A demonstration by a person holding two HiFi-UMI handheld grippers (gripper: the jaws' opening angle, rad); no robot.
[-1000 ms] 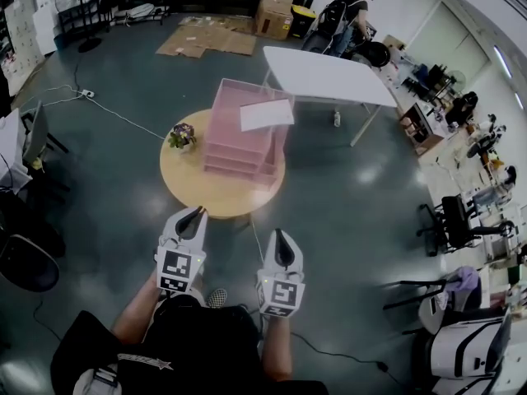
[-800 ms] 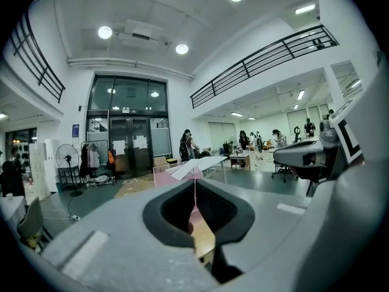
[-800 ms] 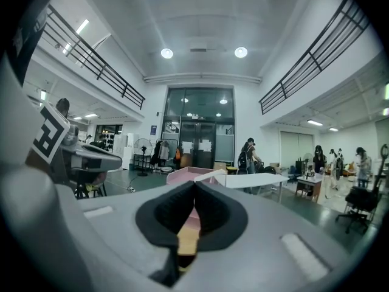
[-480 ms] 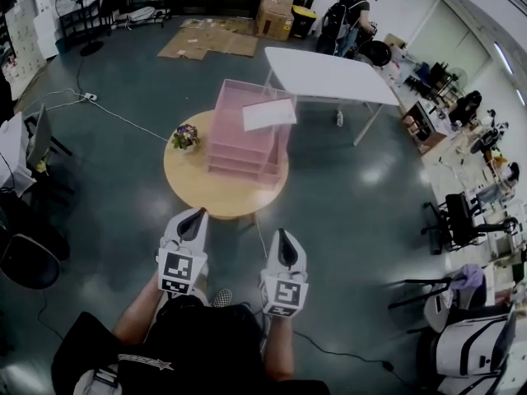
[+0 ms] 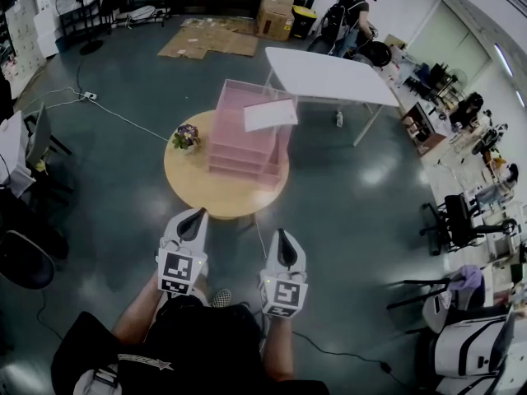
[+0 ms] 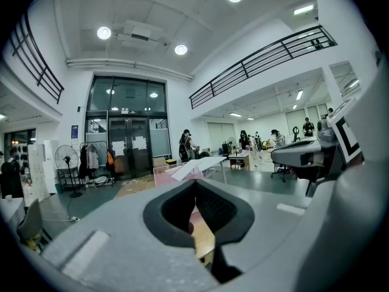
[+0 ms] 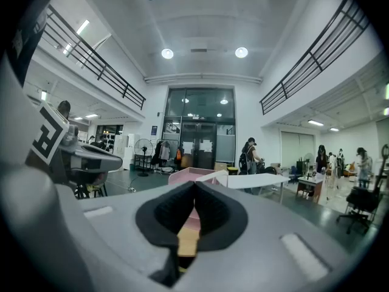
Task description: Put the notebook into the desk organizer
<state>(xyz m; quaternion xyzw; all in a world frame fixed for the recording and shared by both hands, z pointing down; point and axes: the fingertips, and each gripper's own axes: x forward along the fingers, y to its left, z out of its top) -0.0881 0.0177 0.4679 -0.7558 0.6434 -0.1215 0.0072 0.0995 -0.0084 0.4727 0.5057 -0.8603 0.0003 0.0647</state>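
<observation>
A pink tiered desk organizer [image 5: 244, 135] stands on a round wooden table [image 5: 222, 189]. A white notebook [image 5: 269, 114] lies on the organizer's top, jutting past its right edge. My left gripper [image 5: 197, 213] and right gripper [image 5: 282, 234] hang side by side in front of the table, over the floor, well short of the organizer. Both are shut with nothing between their jaws. The left gripper view shows the organizer [image 6: 165, 172] with the notebook [image 6: 196, 165] beyond the closed jaws, and in the right gripper view the organizer [image 7: 193, 175] sits straight ahead.
A small potted flower [image 5: 183, 137] stands at the table's left edge. A white rectangular table [image 5: 328, 76] is behind the organizer. Cardboard [image 5: 207, 41] lies on the floor farther back. Office chairs [image 5: 457, 220] stand at the right, a dark chair [image 5: 23, 262] at the left. A person [image 5: 350, 15] stands far back.
Both grippers have held their place in front of the table. The view shifted slightly.
</observation>
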